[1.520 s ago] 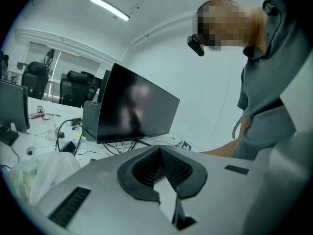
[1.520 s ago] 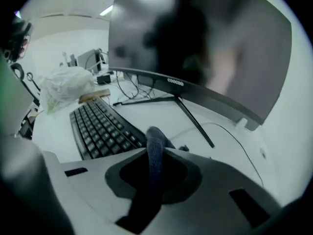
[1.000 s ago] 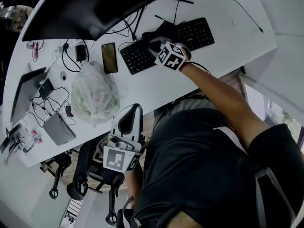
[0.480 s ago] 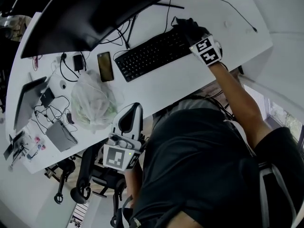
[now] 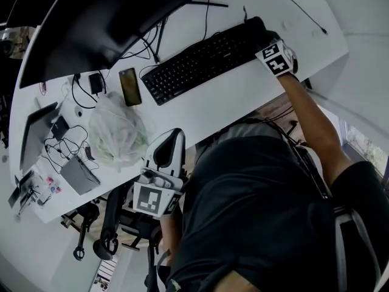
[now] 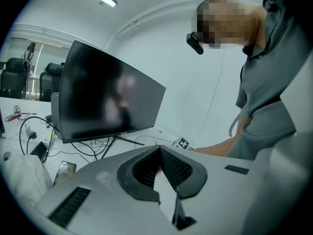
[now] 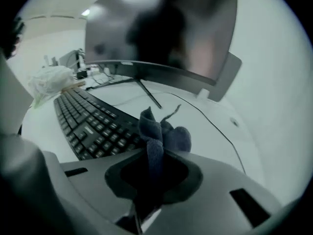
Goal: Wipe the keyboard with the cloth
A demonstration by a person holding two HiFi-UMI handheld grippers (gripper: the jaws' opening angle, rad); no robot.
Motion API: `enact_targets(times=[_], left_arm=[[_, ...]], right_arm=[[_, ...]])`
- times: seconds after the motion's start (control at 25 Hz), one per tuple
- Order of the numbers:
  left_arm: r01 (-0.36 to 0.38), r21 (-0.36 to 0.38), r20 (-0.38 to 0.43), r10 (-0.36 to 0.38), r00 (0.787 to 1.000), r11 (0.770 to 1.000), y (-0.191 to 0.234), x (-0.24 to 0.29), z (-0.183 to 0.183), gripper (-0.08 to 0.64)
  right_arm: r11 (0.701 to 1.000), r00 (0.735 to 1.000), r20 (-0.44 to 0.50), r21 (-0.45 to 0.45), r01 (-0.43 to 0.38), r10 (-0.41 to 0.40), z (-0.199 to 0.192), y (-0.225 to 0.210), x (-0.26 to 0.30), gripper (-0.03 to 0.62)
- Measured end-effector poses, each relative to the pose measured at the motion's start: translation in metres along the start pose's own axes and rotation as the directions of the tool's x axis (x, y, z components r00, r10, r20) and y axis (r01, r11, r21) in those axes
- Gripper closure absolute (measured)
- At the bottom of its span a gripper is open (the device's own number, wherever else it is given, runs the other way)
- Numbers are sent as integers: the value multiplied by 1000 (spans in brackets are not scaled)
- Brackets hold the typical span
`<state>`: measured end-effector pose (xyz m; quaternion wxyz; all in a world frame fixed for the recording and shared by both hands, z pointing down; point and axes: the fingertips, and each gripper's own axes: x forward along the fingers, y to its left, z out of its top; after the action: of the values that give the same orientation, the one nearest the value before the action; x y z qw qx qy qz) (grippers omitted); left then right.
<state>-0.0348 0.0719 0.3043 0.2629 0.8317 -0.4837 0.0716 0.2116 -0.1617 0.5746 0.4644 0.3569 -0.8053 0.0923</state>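
Keyboard [image 5: 203,58] lies slantwise toward the far edge of the desk [image 5: 231,105], before the monitor [image 5: 91,23]; a phone [image 5: 130,86] lies just beside its left end. Right gripper [image 5: 265,41] stands at the keyboard's right end, near the desk's right edge; its jaws are clamped on the cloth [image 7: 157,133], which stands bunched above them, with the keys running off to its left; whether the cloth touches the keys cannot be told. Left gripper [image 5: 172,140] is held at the near edge of the desk, well apart from the keyboard; its jaws are together with nothing between them. Judgement: a stroke appears to be at its right-hand limit; no view shows dirt or wiped patches, so coverage cannot be confirmed; further passes along the key rows may remain.
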Motion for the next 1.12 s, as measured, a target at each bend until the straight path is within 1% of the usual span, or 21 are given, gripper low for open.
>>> enact_targets(times=[0.08,0.12,0.16,0.2,0.24,0.28,0.32,0.4,0.44,0.48,0.52,0.6,0.68,0.76,0.8,0.88,0.96,1.0,1.04,1.08,1.12], left_arm=[[-7,-14,16,7,1000,1000,2,-4,1,558],[-12,-24,21,12,1000,1000,3,-6,0,558],[-18,-34,26,18,1000,999,5,-8,-2,558],[-24,-43,30,25,999,999,7,-12,-4,558],[-32,-48,36,33,999,998,11,-17,-5,558],[-40,-50,43,42,998,998,15,-23,-6,558],[-50,-50,51,52,997,998,20,-30,-7,558],[-73,-62,56,77,995,995,29,-44,-10,558],[-86,-70,54,90,995,994,33,-51,-13,558],[-98,-75,52,102,993,992,39,-59,-16,558],[-110,-78,54,114,992,991,44,-67,-19,558],[-132,-90,67,138,988,987,56,-82,-24,558],[-135,-113,88,145,985,984,65,-92,-24,558],[-126,-127,105,140,985,984,73,-98,-25,558],[-127,-125,100,140,985,984,78,-101,-28,558],[-124,-123,90,136,987,985,86,-106,-34,558],[-110,-128,92,122,988,986,90,-107,-35,558],[-103,-126,97,116,988,987,93,-108,-35,558],[-97,-123,101,109,989,988,95,-108,-34,558],[-91,-121,100,103,990,989,96,-107,-34,558],[-85,-118,95,96,991,989,97,-105,-34,558]], right_arm=[[995,997,-32,68,76,-74,2,-30,-13,545],[995,998,-1,67,70,-70,19,-24,-17,545],[999,998,52,43,31,-33,45,-3,-19,545],[999,993,114,6,-37,36,76,32,-19,545],[991,976,173,-36,-127,132,108,78,-19,545],[970,945,222,-82,-228,241,139,132,-19,545],[936,902,252,-137,-326,351,167,190,-19,545],[839,807,257,-288,-461,531,203,303,-16,545],[792,774,238,-368,-488,587,216,351,-13,545],[755,762,203,-430,-495,615,224,388,-9,545],[733,771,153,-466,-496,618,227,413,0,545],[718,801,37,-470,-514,598,213,434,27,545],[722,806,-12,-437,-537,592,192,423,41,545],[752,828,1,-419,-509,561,172,384,41,545],[778,849,10,-405,-480,529,160,356,40,545],[851,897,23,-327,-411,442,134,290,37,545],[927,952,-10,-223,-300,305,109,219,24,545],[954,973,-39,-187,-233,229,99,189,16,545],[971,984,-59,-163,-177,169,93,168,10,545],[978,989,-58,-150,-147,140,95,161,5,545],[977,989,-33,-151,-149,145,102,168,2,545]])
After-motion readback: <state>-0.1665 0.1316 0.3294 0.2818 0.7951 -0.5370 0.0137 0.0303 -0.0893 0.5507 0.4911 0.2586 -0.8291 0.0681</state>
